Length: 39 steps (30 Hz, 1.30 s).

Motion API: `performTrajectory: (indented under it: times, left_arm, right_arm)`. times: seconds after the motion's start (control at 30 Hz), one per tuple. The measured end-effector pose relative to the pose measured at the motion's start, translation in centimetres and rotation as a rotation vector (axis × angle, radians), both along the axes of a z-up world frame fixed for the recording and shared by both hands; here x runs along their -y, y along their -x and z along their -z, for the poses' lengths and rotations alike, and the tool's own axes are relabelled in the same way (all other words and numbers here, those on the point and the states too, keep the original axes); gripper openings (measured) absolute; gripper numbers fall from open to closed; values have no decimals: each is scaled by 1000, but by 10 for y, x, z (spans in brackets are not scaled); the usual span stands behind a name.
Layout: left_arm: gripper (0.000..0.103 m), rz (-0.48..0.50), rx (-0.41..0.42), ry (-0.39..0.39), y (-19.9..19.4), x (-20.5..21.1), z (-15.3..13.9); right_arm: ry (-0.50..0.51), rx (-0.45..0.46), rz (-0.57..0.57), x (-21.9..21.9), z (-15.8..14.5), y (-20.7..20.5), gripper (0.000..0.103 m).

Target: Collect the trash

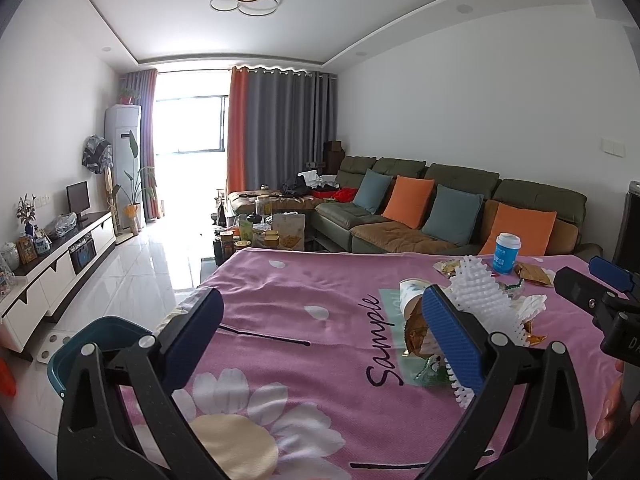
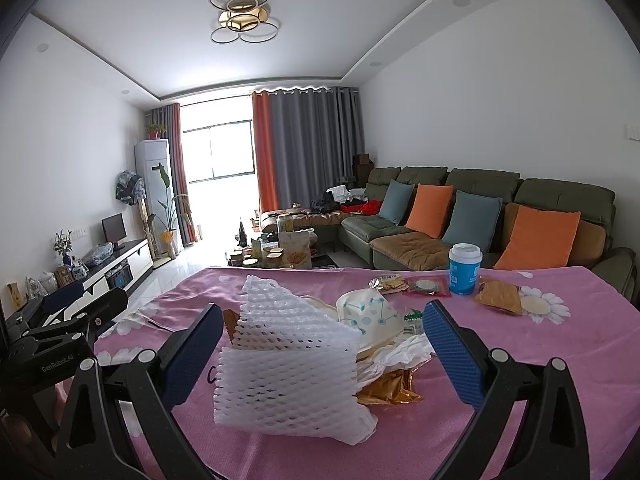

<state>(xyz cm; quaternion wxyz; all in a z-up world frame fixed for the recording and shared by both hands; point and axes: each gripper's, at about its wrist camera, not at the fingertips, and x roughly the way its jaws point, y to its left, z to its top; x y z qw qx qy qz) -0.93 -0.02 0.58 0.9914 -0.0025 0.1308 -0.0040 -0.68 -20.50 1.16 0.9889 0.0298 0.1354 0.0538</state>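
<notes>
Trash lies on the pink flowered tablecloth (image 1: 304,288): a white foam net (image 2: 288,364) (image 1: 480,296), a crushed paper cup (image 2: 372,316) (image 1: 412,296), gold wrappers (image 2: 388,392) (image 1: 420,336), a blue cup with a white lid (image 2: 464,268) (image 1: 506,254), and snack packets (image 2: 498,296) (image 1: 532,274). My left gripper (image 1: 324,340) is open and empty over the cloth, left of the pile. My right gripper (image 2: 324,348) is open, its fingers either side of the foam net. It also shows in the left wrist view (image 1: 588,284).
A teal bin (image 1: 96,344) stands on the floor by the table's left edge. A green sofa (image 2: 480,216) with cushions lies behind the table. A cluttered coffee table (image 1: 260,232) and a TV cabinet (image 1: 60,264) stand farther off.
</notes>
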Motion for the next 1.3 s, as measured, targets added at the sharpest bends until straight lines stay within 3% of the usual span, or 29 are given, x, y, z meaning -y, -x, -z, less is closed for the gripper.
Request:
performTrajectory:
  times: [0.73, 0.87, 1.13, 1.17, 1.23, 1.3]
  left_arm:
    - [98, 16, -12, 4, -2, 2, 1]
    - [98, 90, -67, 24, -10, 6, 7]
    - [97, 330, -198, 46, -26, 38, 31]
    - [95, 365, -219, 41, -29, 44, 36]
    - [79, 415, -268, 30, -38, 57, 45]
    - [69, 455, -317, 43, -47, 63, 54]
  right_arm:
    - [-5, -24, -19, -3, 1, -3, 96]
    - [-11, -63, -14, 2, 5, -12, 96]
    - [-66, -164, -11, 24, 16, -34, 96]
    - [-69, -174, -17, 25, 18, -37, 96]
    - [-71, -194, -23, 26, 21, -42, 96]
    - [-81, -206, -35, 31, 23, -48, 96]
